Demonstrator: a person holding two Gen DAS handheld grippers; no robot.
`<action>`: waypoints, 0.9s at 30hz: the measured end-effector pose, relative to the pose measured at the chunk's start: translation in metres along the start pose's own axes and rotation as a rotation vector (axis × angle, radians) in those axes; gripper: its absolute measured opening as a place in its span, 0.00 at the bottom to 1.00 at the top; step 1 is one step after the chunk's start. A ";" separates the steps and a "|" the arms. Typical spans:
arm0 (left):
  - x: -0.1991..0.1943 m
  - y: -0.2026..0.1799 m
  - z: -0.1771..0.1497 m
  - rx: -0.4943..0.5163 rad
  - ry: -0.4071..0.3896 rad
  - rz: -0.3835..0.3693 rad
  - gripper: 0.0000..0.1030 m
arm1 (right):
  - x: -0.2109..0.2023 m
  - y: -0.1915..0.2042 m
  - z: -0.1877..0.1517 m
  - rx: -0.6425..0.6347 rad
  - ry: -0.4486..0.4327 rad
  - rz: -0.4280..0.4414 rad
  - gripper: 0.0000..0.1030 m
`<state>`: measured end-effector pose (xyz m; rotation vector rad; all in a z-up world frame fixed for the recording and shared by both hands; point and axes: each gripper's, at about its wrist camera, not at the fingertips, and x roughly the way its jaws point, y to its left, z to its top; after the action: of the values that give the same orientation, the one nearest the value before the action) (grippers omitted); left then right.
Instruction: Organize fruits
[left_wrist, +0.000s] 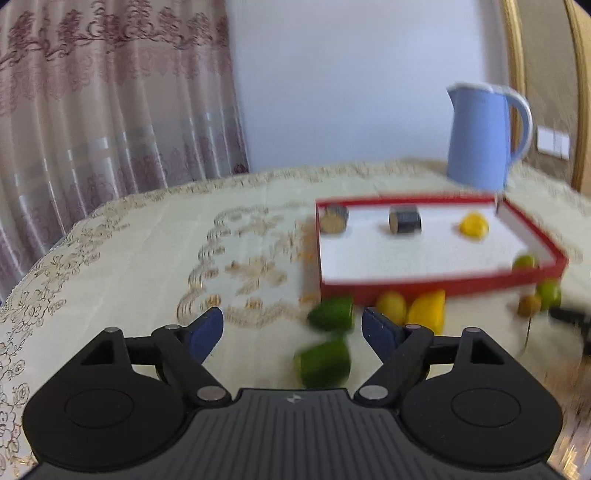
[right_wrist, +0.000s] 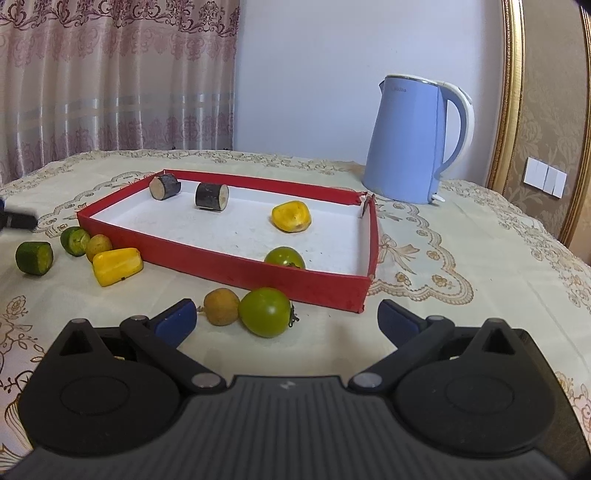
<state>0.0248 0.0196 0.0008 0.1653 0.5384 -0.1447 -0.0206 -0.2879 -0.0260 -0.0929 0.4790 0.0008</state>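
Note:
A red tray (right_wrist: 221, 266) with a white floor holds two dark log-like pieces (right_wrist: 211, 196), a yellow piece (right_wrist: 291, 216) and a green tomato (right_wrist: 285, 257). My left gripper (left_wrist: 292, 319) is open; a cut green piece (left_wrist: 323, 363) lies on the cloth between its fingers, untouched, with a second green piece (left_wrist: 332, 314) just beyond. A small yellow fruit (left_wrist: 391, 304) and a yellow wedge (left_wrist: 426, 308) rest against the tray's front wall (left_wrist: 424, 286). My right gripper (right_wrist: 286, 308) is open, and a brown round fruit (right_wrist: 221, 306) and a green tomato (right_wrist: 266, 312) sit just ahead of it.
A blue kettle (right_wrist: 410, 140) stands behind the tray's far right corner. An embroidered cream cloth (right_wrist: 461, 258) covers the table. Curtains hang behind on the left, and a gold-framed wall panel stands on the right. The left wrist view is blurred.

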 end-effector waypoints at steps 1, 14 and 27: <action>0.001 -0.003 -0.005 0.021 0.009 0.008 0.80 | 0.000 0.001 0.000 0.001 0.000 0.001 1.00; 0.023 -0.027 -0.015 0.019 0.051 0.054 0.80 | 0.003 0.008 -0.001 -0.025 0.016 0.001 1.00; 0.034 -0.017 -0.021 -0.088 0.120 0.028 0.95 | 0.009 0.004 0.000 -0.001 0.050 0.008 1.00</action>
<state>0.0402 0.0044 -0.0365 0.0964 0.6605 -0.0835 -0.0130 -0.2840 -0.0308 -0.0925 0.5293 0.0066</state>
